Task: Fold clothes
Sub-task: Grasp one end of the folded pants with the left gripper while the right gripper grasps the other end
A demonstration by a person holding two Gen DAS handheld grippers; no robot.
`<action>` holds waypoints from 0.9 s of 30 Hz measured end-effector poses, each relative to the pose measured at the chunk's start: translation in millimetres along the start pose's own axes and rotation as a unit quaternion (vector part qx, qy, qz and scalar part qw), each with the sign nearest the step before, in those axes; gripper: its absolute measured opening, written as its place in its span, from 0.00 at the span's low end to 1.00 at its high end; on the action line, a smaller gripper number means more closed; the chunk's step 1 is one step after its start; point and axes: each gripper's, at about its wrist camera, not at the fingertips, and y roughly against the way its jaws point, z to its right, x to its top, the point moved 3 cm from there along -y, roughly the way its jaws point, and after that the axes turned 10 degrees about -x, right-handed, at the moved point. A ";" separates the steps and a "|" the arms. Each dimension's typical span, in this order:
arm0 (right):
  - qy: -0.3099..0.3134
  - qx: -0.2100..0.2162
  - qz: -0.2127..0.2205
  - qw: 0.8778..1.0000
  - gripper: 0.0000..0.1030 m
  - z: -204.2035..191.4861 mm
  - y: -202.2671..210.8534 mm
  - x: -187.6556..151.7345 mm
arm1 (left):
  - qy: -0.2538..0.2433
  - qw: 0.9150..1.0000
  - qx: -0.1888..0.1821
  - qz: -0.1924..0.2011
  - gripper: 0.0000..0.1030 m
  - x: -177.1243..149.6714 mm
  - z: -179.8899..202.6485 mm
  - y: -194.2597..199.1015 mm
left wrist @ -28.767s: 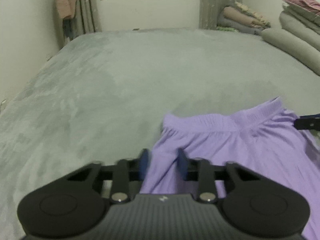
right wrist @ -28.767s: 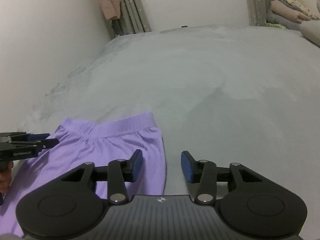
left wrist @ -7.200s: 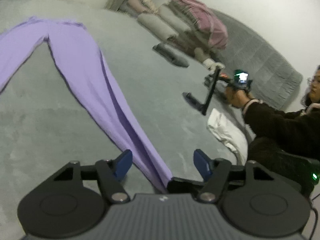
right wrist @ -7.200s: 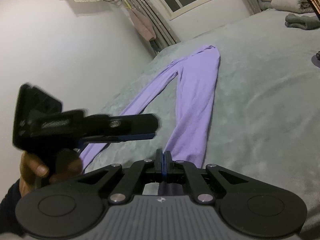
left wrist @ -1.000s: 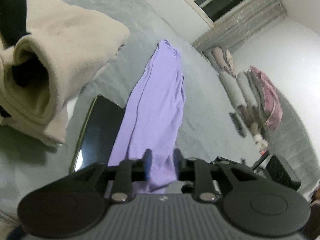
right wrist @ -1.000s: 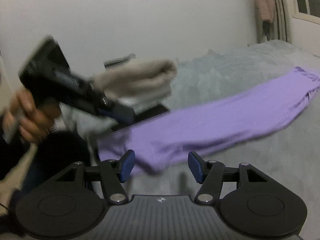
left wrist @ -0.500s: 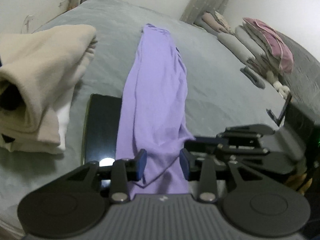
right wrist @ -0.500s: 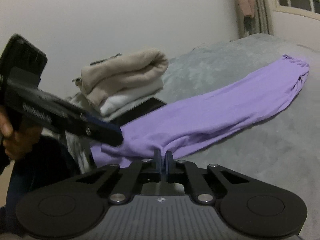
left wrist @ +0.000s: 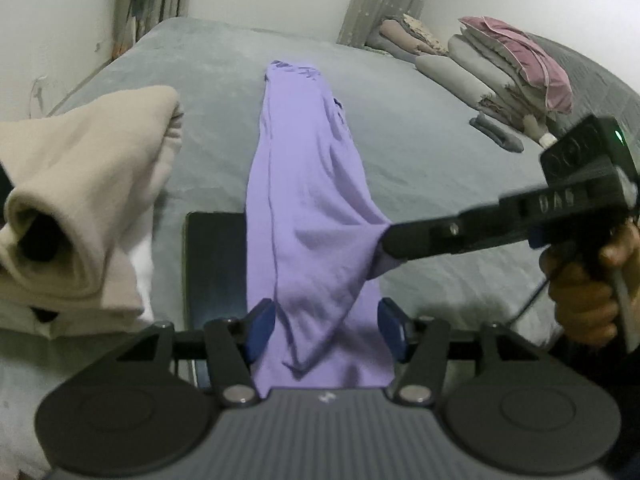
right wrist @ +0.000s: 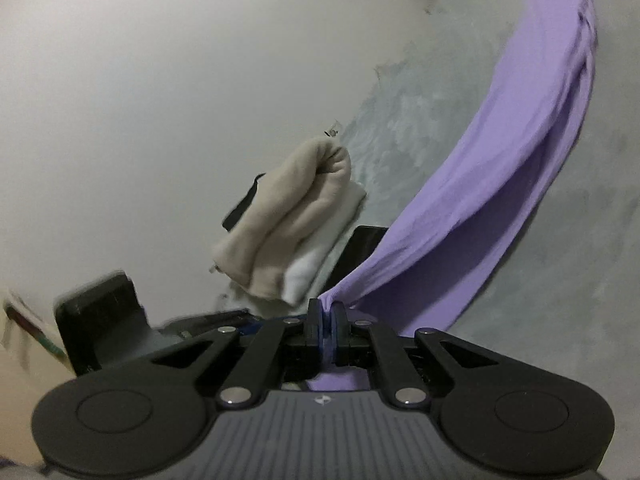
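A: Since half a second ago the left gripper [left wrist: 326, 330] has spread its jaws; they were close around the hem of the purple trousers [left wrist: 304, 184], and now the cloth lies loose between them, neither pad pressing on it.

B: And the right gripper [right wrist: 327, 322]?

A: Clamped fast on a pinch of the same hem. In the left wrist view it reaches in from the right edge of the frame, and the fabric is drawn up into a peak at its tip. Its jaws snapped shut within the last second.

B: Where do the trousers lie?

A: Folded lengthwise, legs together, on the grey bed [left wrist: 420, 152]. They run from the bottom centre of the left wrist frame up to the waistband at upper centre. So the long axis points straight away from both grippers. The near end partly covers a dark tablet [left wrist: 212, 264]; a folded beige garment [left wrist: 80, 200] sits at the left.

B: So which hand is better placed?

A: The right already has its corner. I'd judge the left must re-grip the other hem corner, directly under its jaws, before the hem can be carried up along that axis toward the waistband.
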 end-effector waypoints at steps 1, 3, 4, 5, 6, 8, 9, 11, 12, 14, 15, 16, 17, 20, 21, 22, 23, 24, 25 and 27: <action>-0.016 0.006 -0.005 1.000 0.06 2.1 -1.5 1.8 | -0.007 1.000 0.005 -0.002 0.46 0.7 1.3 -2.1; -0.042 0.010 -0.012 0.999 0.06 6.1 -4.7 4.9 | -0.021 1.000 0.016 -0.007 0.19 1.8 3.4 -6.1; -0.047 0.005 -0.012 0.999 0.08 7.6 -5.6 5.6 | -0.025 0.999 0.022 -0.010 0.14 1.9 3.0 -7.1; -0.048 0.004 -0.010 0.999 0.09 8.1 -5.3 5.6 | -0.027 0.999 0.024 -0.012 0.11 2.0 1.8 -6.8; -0.047 0.004 -0.007 0.999 0.09 8.0 -4.3 5.5 | -0.029 0.999 0.027 -0.014 0.09 2.3 0.1 -6.1; -0.043 0.004 0.002 0.999 0.09 7.5 -1.4 4.3 | -0.030 0.999 0.033 -0.017 0.06 3.6 -5.8 -2.8; -0.032 -0.001 0.008 0.999 0.09 6.5 0.3 3.3 | -0.026 0.999 0.033 -0.017 0.05 5.1 -10.0 -1.0; -0.003 -0.024 0.023 0.999 0.10 4.6 2.4 1.2 | -0.015 0.999 0.030 -0.017 0.05 8.1 -18.4 2.7; 0.013 -0.039 0.032 0.999 0.13 4.5 2.9 -1.6 | -0.010 1.000 0.025 -0.016 0.05 9.3 -21.6 4.3; 0.030 -0.041 0.035 0.998 0.18 6.3 1.3 -10.4 | -0.008 1.000 0.015 -0.017 0.05 10.4 -25.4 7.1; 0.036 -0.039 0.033 0.998 0.23 7.4 0.0 -14.9 | -0.006 1.000 0.011 -0.018 0.05 10.6 -26.9 7.9; 0.042 -0.040 0.031 0.998 0.30 8.2 -1.3 -19.2 | -0.004 1.000 0.008 -0.018 0.05 10.4 -27.9 8.1; 0.051 -0.045 0.031 0.997 0.33 8.5 -1.5 -22.2 | -0.004 1.000 0.007 -0.019 0.05 10.2 -28.6 7.9; 0.089 -0.055 0.034 0.994 0.35 6.0 -1.7 -30.1 | -0.004 1.000 0.011 -0.022 0.05 10.7 -30.5 6.2; 0.093 -0.046 0.033 0.994 0.35 6.0 -0.2 -34.2 | -0.003 1.000 0.013 -0.022 0.05 10.9 -31.4 6.1; 0.095 -0.034 0.033 0.994 0.35 6.6 1.8 -38.8 | -0.001 1.000 0.013 -0.021 0.05 11.4 -32.0 6.2; 0.095 -0.024 0.035 0.995 0.35 7.9 3.1 -43.0 | 0.001 1.000 0.014 -0.020 0.05 12.0 -32.6 6.3; 0.097 -0.020 0.036 0.994 0.35 9.3 4.9 -47.8 | 0.003 1.000 0.014 -0.019 0.05 12.5 -33.2 6.3; 0.105 -0.023 0.037 0.994 0.35 9.4 5.9 -52.3 | 0.004 1.000 0.015 -0.018 0.05 12.8 -33.8 6.1; 0.137 -0.057 0.045 0.988 0.35 4.5 3.1 -56.5 | 0.004 1.000 0.013 -0.020 0.05 12.7 -34.1 3.7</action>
